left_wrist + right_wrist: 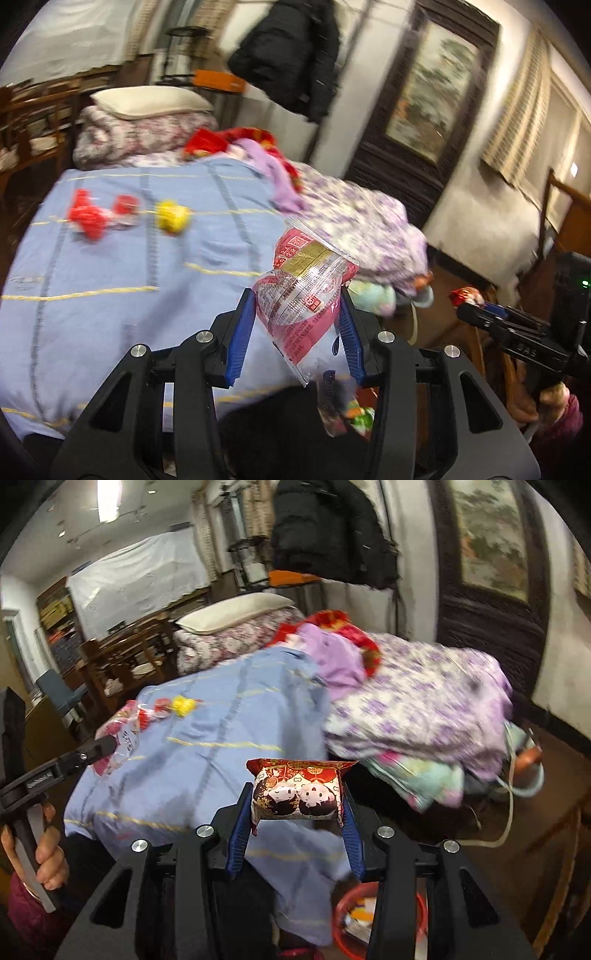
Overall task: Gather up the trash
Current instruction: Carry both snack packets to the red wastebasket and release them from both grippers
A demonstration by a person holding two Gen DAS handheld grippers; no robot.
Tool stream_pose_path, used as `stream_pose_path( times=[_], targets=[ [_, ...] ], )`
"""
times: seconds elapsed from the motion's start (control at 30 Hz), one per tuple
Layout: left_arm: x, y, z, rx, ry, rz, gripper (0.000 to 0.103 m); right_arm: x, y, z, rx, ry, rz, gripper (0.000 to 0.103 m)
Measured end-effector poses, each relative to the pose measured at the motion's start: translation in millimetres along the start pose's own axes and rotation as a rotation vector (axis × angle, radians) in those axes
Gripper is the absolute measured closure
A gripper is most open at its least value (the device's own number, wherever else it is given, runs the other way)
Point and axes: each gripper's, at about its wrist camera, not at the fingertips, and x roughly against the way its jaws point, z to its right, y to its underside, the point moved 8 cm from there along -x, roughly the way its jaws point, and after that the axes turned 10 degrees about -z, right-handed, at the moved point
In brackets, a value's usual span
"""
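Left wrist view: the left gripper [297,325] pinches a crinkly pink-and-clear plastic wrapper [301,295], long axis running up out of the jaws.

Right wrist view: the right gripper [297,812] clamps a red cartoon-print candy packet [299,790] crosswise, and the round red plastic bin [341,923] sits right below, closer to this hand I'd say.

Each gripper, left [297,295] and right [297,794], has matte black angular linkage arms with triangular cut-outs, silver round screw heads at the pivots, and ribbed blue pads [242,339] lining its fingers. Behind the handles, maroon quilted sleeves [22,904] cover the wrists.
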Motion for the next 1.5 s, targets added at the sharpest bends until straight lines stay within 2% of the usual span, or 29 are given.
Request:
stream_pose_path(
  times=[0.1,0.3,0.4,0.43,0.47,0.6,0.77,0.97,1.13,1.37,1.43,1.5],
  targets=[
    [-20,6,34,-0.047,0.052,-0.056,0.059,-4,22,38,-0.073,0.005,-0.037,0.059],
    [-57,21,84,-0.122,0.098,-0.149,0.059,-46,72,103,-0.181,0.041,-0.207,0.057],
    [-73,26,99,-0.144,0.1,-0.188,0.059,-72,101,121,-0.215,0.043,-0.303,0.048],
    [-81,28,104,-0.155,0.095,-0.205,0.059,-76,105,126,-0.229,0.045,-0.313,0.043],
    [-85,31,109,-0.165,0.09,-0.215,0.059,-79,109,131,-0.248,0.042,-0.317,0.042],
    [-103,43,125,-0.214,0.077,-0.259,0.059,-73,108,150,-0.32,-0.009,-0.261,0.041],
    [-127,62,150,-0.275,0.085,-0.326,0.059,-46,96,170,-0.358,0.005,-0.147,0.038],
    [-156,86,178,-0.347,0.101,-0.407,0.059,-23,83,182,-0.376,-0.009,-0.06,0.035],
    [-186,111,200,-0.413,0.111,-0.496,0.059,-10,79,186,-0.36,-0.006,-0.015,0.034],
    [-222,143,220,-0.486,0.111,-0.607,0.057,-12,84,197,-0.382,-0.016,-0.016,0.034],
    [-229,151,222,-0.493,0.109,-0.637,0.051,-12,87,199,-0.394,-0.022,-0.017,0.034],
    [-234,155,224,-0.501,0.1,-0.655,0.035,-12,89,203,-0.405,-0.025,-0.015,0.034]
  ],
)
